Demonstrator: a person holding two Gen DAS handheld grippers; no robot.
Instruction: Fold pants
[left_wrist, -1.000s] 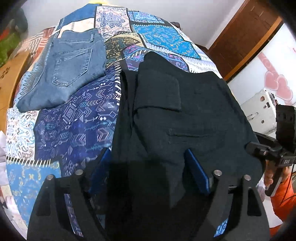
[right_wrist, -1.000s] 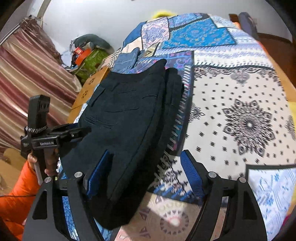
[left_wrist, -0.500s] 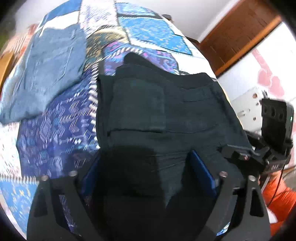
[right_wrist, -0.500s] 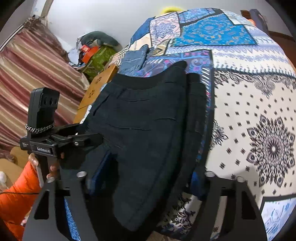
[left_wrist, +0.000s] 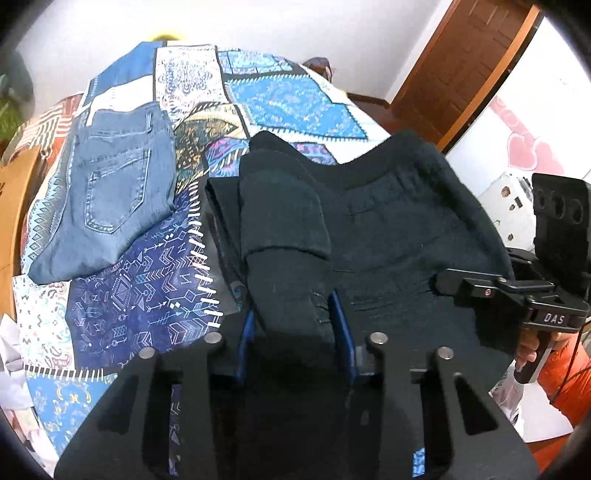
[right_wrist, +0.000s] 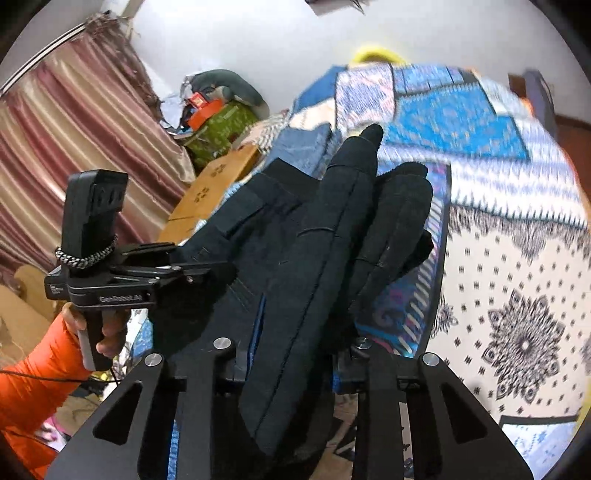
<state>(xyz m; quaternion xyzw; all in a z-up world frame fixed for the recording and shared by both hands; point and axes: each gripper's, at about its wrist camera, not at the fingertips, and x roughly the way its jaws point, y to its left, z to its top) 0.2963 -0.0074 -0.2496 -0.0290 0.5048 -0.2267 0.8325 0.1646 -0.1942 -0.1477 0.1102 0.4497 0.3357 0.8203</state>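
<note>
The black pants (left_wrist: 388, 229) lie folded on the patterned bedspread (left_wrist: 122, 306), and their near edge is lifted. My left gripper (left_wrist: 293, 332) is shut on a bunched fold at the near left edge of the pants. My right gripper (right_wrist: 297, 354) is shut on the other near edge of the black pants (right_wrist: 317, 236), which hang up off the bed. Each gripper shows in the other's view: the right one (left_wrist: 517, 295) at the right, the left one (right_wrist: 122, 277) at the left.
Folded blue jeans (left_wrist: 110, 184) lie on the bedspread to the far left. A wooden bed frame edge (right_wrist: 210, 192) and a cluttered pile (right_wrist: 218, 110) stand by striped curtains. A wooden door (left_wrist: 461, 62) is at the far right. White patterned bedspread (right_wrist: 517, 295) stretches to the right.
Both grippers went from open around the near edge of the pants to shut on it. They have lifted the edge, so the cloth now bunches and rises off the bed.
</note>
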